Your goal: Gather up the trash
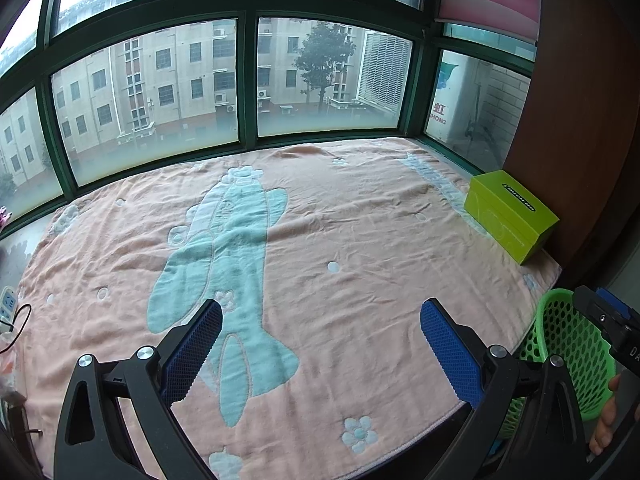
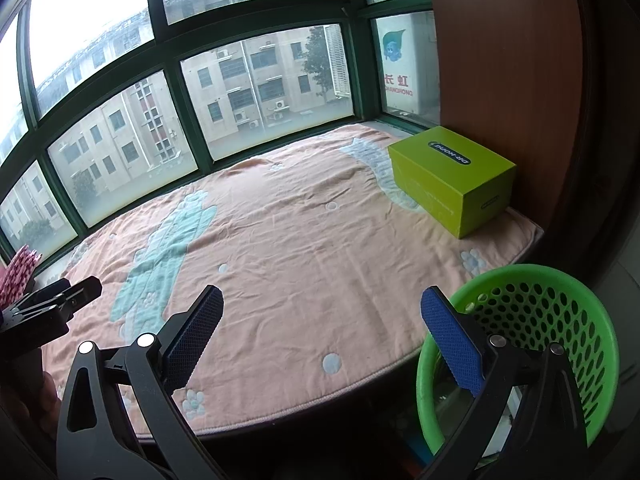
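No loose trash shows on the pink blanket (image 2: 304,240) that covers the ledge under the window, so I judge that the collecting is either finished or that the next piece lies out of view. The only thing standing on the blanket is the green box (image 2: 452,180), at about 1 o'clock from the right tool (image 2: 322,322) and well apart from it. Its long axis runs from the window side toward the near edge of the blanket. Whether this box counts as trash I cannot tell.

The green basket (image 2: 560,304), probably the place for trash, stands beside the near right end of the ledge, lower than the blanket. It lies at 4 o'clock from the right tool, and the right finger passes in front of its rim. From the left tool (image 1: 322,324) the basket (image 1: 568,344) is at 3 o'clock and farther, so the right hand is the nearer one to it, and also nearer to the box.

Both tools have their blue pads wide apart. They hold nothing and touch nothing, and hover above the near part of the blanket. What is inside the basket is mostly hidden.
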`<state>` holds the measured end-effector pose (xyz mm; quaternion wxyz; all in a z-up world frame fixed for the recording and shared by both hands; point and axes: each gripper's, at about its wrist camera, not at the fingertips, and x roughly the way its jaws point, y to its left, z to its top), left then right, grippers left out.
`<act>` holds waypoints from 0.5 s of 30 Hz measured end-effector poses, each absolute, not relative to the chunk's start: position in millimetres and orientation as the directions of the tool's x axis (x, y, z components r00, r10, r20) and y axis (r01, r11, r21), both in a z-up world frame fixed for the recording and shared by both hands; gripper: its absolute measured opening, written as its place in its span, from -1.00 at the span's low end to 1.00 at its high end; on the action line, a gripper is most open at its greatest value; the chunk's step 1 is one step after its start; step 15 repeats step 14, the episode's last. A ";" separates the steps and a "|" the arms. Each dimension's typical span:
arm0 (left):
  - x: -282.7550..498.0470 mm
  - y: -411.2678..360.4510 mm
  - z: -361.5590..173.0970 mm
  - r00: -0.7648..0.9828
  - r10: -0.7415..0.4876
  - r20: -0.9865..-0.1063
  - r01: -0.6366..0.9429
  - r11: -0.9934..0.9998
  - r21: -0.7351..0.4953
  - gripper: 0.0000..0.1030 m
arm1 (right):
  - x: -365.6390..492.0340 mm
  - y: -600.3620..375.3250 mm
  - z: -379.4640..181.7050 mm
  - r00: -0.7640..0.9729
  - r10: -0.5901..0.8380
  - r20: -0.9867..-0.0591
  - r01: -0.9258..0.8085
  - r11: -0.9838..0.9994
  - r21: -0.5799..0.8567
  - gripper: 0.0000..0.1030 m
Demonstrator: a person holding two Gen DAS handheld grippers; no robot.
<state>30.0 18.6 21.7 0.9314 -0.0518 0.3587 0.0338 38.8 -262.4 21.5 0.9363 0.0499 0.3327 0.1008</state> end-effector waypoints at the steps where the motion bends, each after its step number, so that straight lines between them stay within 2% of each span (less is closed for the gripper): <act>1: 30.5 18.5 21.6 0.740 0.027 -0.672 -0.102 0.992 -0.072 0.86 | 39.0 -263.1 21.1 0.759 0.222 -0.612 -0.155 0.975 0.160 0.90; 15: 31.2 21.8 20.4 0.735 0.028 -0.677 -0.102 0.992 -0.069 0.86 | 36.5 -258.5 17.9 0.754 0.225 -0.616 -0.159 0.974 0.162 0.91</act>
